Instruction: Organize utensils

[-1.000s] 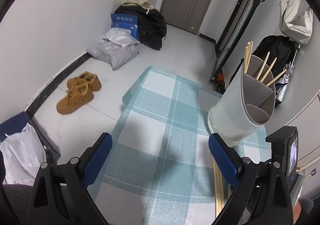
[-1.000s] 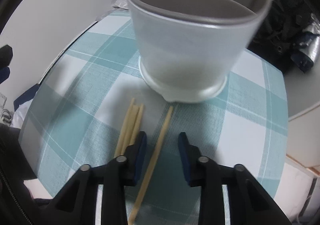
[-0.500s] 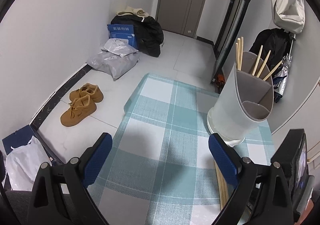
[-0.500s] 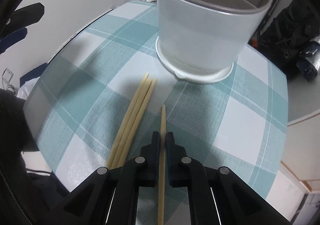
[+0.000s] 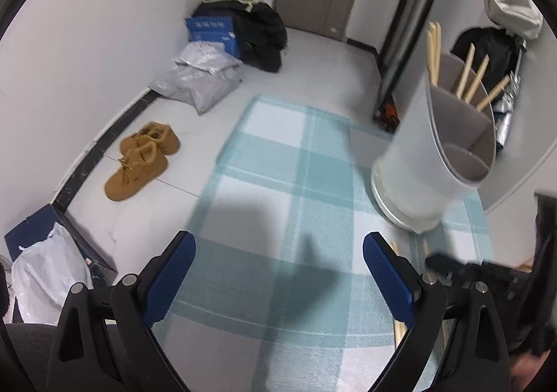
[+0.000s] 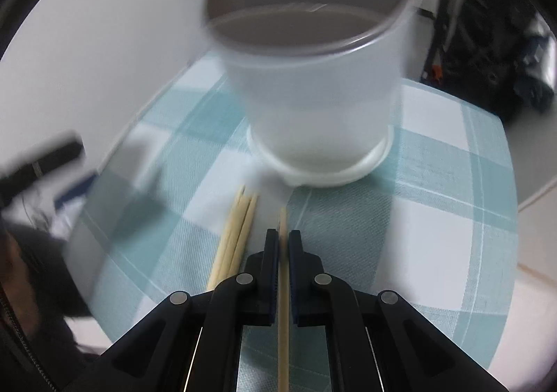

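Note:
My right gripper is shut on a single wooden chopstick, whose tip pokes out ahead of the pads. To its left, three chopsticks lie side by side on the checked cloth. Just beyond stands the white utensil holder with grey divided compartments. In the left wrist view the same holder stands at the right with several chopsticks in its back compartments. My left gripper hangs open over bare cloth, nothing between its blue pads. The right gripper shows as a dark blur beside it.
The table wears a teal and white checked cloth. On the floor beyond its far edge lie brown shoes, grey bags and dark clothing. A white plastic bag sits at lower left.
The right gripper's jaws closed on the single chopstick, then rose with it toward the holder. The left gripper stayed open and its view shifted slightly.

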The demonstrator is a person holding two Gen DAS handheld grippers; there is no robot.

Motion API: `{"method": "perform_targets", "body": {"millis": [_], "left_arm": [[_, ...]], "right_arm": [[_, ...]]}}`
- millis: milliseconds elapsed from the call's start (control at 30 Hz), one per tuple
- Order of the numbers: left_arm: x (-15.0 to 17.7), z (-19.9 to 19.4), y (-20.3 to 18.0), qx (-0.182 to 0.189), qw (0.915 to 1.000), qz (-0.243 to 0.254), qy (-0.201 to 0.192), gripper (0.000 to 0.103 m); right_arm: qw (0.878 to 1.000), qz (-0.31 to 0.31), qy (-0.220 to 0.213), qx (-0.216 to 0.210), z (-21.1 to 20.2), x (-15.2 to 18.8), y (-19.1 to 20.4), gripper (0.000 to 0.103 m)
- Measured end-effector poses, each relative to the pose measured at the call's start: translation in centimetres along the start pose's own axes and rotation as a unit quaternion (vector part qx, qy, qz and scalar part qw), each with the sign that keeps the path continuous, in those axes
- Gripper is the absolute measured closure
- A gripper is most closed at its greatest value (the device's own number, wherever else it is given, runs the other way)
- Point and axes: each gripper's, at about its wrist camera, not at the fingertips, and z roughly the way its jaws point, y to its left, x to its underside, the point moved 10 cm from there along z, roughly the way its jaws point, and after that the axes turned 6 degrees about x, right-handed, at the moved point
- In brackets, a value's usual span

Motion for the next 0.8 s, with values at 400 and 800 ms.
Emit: {"method": "perform_targets", "body": {"millis": [400, 800], "left_arm": [[5.3, 3.2, -5.9, 0.054, 0.988, 0.072, 0.125, 0.009], [7.2, 3.8, -6.2, 0.001, 0.9836, 0.104, 0.147, 0.009]], "right_arm": [[0.971, 0.19, -0.098, -0.103, -6.3, -1.8, -5.9, 0.098], [0.959, 0.224, -0.132, -0.11, -8.1, -0.7, -6.1, 0.098]]}}
